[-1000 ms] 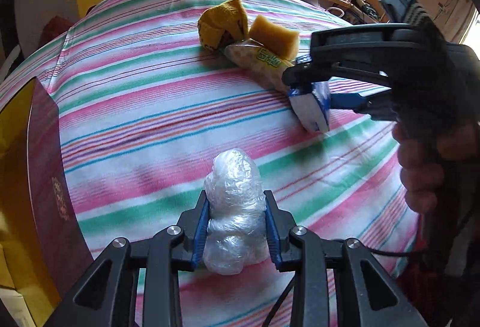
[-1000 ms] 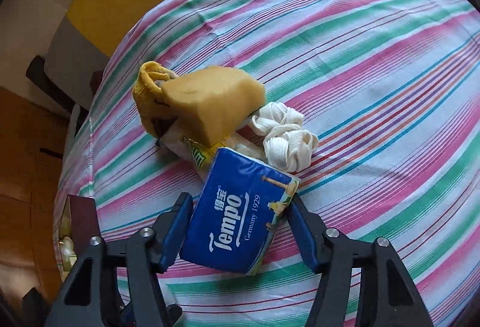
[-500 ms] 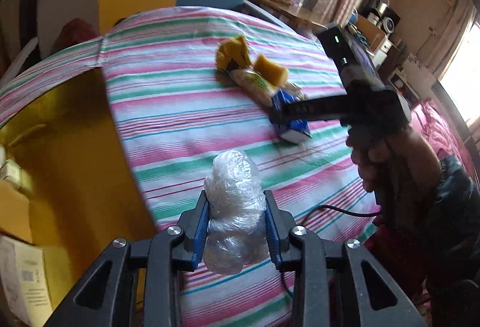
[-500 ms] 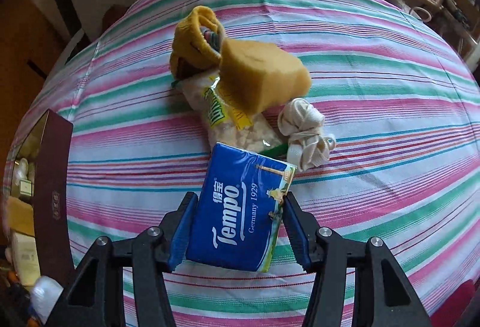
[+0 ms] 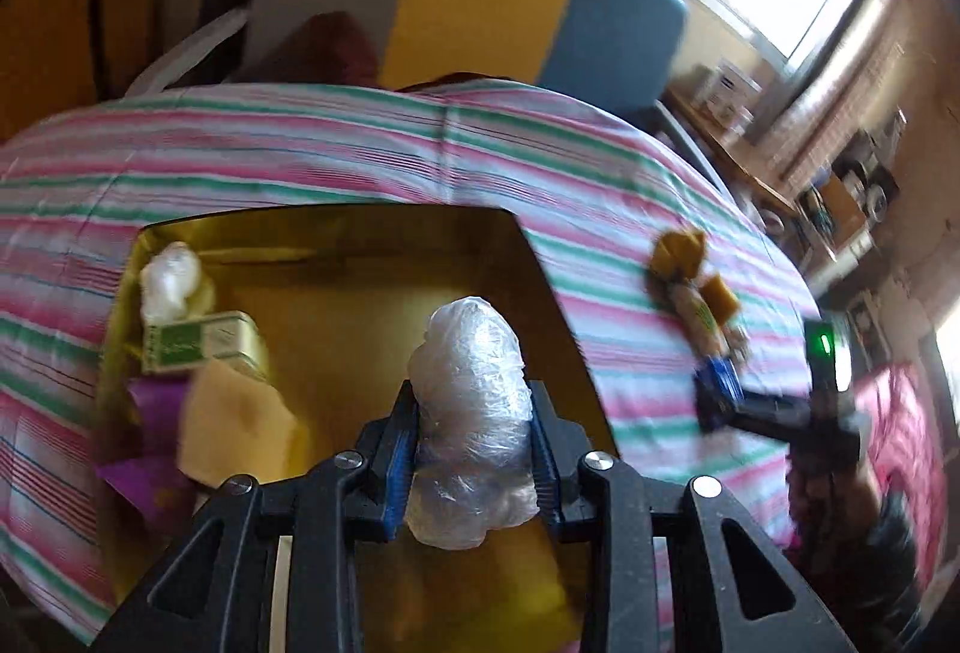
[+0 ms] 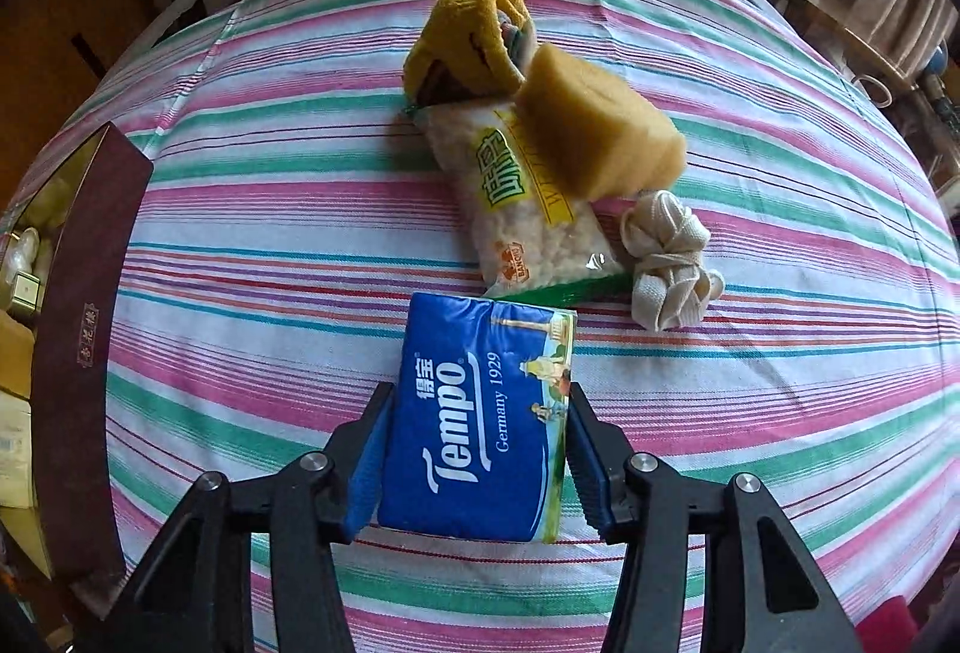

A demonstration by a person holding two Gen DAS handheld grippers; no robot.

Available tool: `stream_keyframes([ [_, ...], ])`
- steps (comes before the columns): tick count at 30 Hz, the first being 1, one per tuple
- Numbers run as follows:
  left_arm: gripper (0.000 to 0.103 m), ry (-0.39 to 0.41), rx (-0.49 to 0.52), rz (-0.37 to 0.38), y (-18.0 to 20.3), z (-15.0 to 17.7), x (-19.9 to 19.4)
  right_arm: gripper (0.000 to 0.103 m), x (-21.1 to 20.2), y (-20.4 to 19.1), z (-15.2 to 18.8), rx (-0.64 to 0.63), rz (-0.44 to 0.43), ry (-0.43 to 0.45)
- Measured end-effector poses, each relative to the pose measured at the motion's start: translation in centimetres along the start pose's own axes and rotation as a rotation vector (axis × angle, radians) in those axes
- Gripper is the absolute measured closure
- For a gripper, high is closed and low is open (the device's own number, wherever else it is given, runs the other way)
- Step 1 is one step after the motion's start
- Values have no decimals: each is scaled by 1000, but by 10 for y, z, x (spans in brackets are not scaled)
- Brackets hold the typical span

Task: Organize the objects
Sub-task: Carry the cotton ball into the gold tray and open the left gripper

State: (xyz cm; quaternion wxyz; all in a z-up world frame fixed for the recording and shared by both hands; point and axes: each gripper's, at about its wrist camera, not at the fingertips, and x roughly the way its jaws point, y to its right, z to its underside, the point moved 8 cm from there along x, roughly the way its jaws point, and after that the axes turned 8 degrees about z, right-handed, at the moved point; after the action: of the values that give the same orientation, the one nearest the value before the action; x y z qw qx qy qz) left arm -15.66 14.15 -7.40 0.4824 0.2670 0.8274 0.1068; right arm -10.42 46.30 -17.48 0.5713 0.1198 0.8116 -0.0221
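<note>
Left wrist view: the left tool (image 5: 474,449) pinches a wad of clear plastic wrap (image 5: 471,413) between its blue pads and holds it above the open gold-lined box (image 5: 543,269), which sits on the striped desk (image 5: 300,155). The box already contains a green carton (image 5: 201,344), a pale sponge (image 5: 237,422) and a purple item (image 5: 147,401).

Right wrist view: the right tool (image 6: 477,452) is closing its jaws around the blue Tempo tissue pack (image 6: 480,413), which lies flat on the desk just in front of a snack bag (image 6: 522,203). Full pad contact cannot be confirmed.

Step in hand: deposit of the wrap, concurrent pickup of the pack. The next move calls for lowering the wrap over bare box floor before release, and a firm grip on the pack before lifting.
</note>
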Motion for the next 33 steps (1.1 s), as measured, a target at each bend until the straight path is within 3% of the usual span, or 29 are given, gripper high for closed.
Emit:
stream_keyframes([
  [6,70,-18,-225,2,-65,-38,25,49,1,-8,-3,-22,17,8],
  [10,70,-19,-276,-38,-87,-45,44,49,0,-9,-1,-27,16,8],
  [13,70,-25,-279,-108,-104,-51,59,49,3,-10,0,-29,13,4],
  [17,69,-96,-271,-191,-128,-47,82,49,5,-10,-3,-33,10,-2],
  [23,60,-82,-272,-186,-134,-48,75,49,6,-9,-4,-35,0,4],
  [27,50,-48,-265,-191,-135,-50,57,48,5,-9,-4,-30,-5,7],
  [29,50,-23,-263,-190,-133,-53,48,47,6,-9,-5,-33,-5,9],
  [33,50,60,-167,-238,-110,-54,13,47,8,-8,-7,-42,1,11],
])
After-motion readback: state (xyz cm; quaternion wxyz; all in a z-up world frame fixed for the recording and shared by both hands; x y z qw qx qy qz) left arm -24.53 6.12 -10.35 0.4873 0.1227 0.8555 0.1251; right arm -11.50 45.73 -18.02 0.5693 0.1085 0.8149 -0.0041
